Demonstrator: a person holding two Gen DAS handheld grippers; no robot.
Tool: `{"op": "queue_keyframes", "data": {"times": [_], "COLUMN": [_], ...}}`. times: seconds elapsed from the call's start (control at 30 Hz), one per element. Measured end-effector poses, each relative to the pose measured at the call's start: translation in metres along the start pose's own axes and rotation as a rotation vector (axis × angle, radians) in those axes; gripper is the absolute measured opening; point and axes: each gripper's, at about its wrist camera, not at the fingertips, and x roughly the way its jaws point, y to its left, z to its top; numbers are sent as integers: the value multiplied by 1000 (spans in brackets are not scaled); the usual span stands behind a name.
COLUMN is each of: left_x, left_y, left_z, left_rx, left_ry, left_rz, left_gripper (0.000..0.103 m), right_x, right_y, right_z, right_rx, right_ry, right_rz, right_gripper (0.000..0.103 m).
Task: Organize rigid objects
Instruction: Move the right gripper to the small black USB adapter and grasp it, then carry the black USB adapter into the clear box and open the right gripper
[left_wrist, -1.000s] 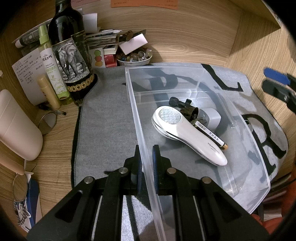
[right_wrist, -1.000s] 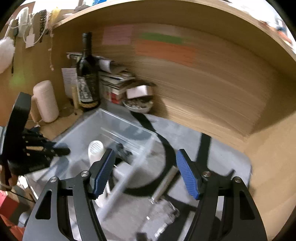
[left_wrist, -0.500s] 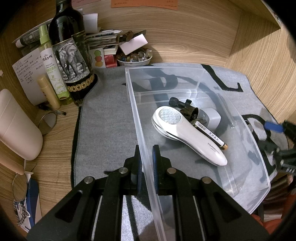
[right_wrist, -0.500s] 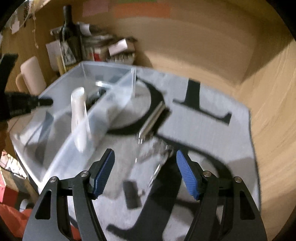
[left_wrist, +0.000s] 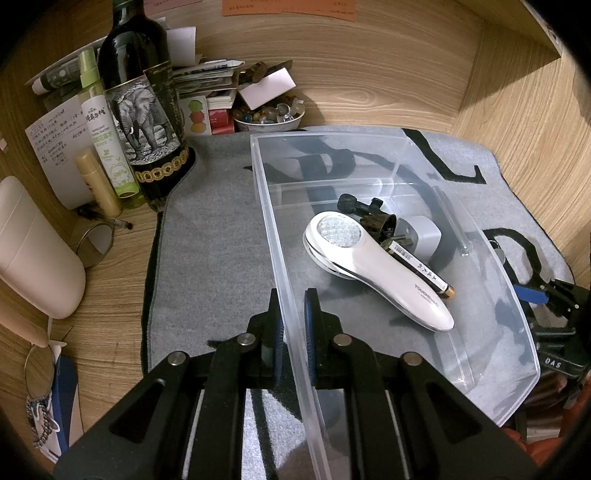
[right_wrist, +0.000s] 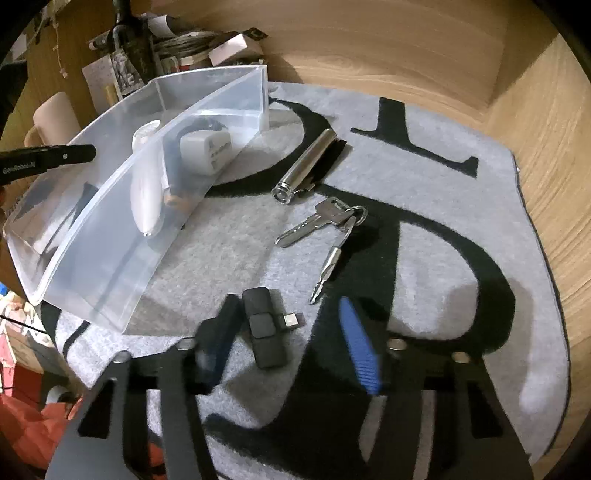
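Right gripper (right_wrist: 291, 341) hangs low over the near part of the grey felt mat with black letters (right_wrist: 424, 155); its jaws have just been closing and stand apart, with the small black rectangular USB dongle (right_wrist: 264, 326) lying on the mat between them, nearer the left finger, pads not pressing on it. Just beyond the dongle lie the silver keys on a ring (right_wrist: 325, 229), and past them a silver metal cylinder (right_wrist: 304, 166), all on bare mat beside the bin.

Left gripper (left_wrist: 292, 332) is clamped on the near left wall of the clear plastic storage bin (left_wrist: 269, 236), one pad outside, one inside.

The left wrist view alone shows the bin's inside clearly: a white handheld device with a round lens face (left_wrist: 373, 266), a black pen with white label (left_wrist: 421, 267) leaning across it, a black clip-like part (left_wrist: 365, 214), and a white cube plug adapter (left_wrist: 424, 234). It also shows the bench's far left corner clutter: dark wine bottle with elephant label (left_wrist: 144, 110), green spray bottle (left_wrist: 103, 125), bowl of stones (left_wrist: 269, 116). The dongle and the cylinder appear only in the right wrist view; the keys are barely glimpsed through the bin wall in the left one.
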Motion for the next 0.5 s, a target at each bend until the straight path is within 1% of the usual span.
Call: {"op": "queue_keyframes", "data": {"times": [0.03, 0.07, 0.1, 0.17, 0.3, 0.5], "left_x": [0, 0, 0, 0, 0, 0], "left_y": [0, 0, 0, 0, 0, 0], "left_z": [0, 0, 0, 0, 0, 0], "left_rx": [1, 0, 1, 0, 2, 2], "left_ry": [0, 1, 1, 1, 1, 0], "left_rz": [0, 0, 0, 0, 1, 1], "left_gripper": [10, 10, 10, 10, 10, 10], "right_x": [-1, -1, -2, -2, -3, -20], "right_y": [-1, -2, -4, -7, -8, -7], "right_z": [0, 0, 0, 1, 3, 17], "right_rx": [1, 1, 5, 19, 27, 23], "right_ry": [-3, -4, -5, -6, -16, -80], "right_rz": [-1, -2, 0, 11, 0, -5], "right_gripper": [38, 29, 24, 24, 24, 24]}}
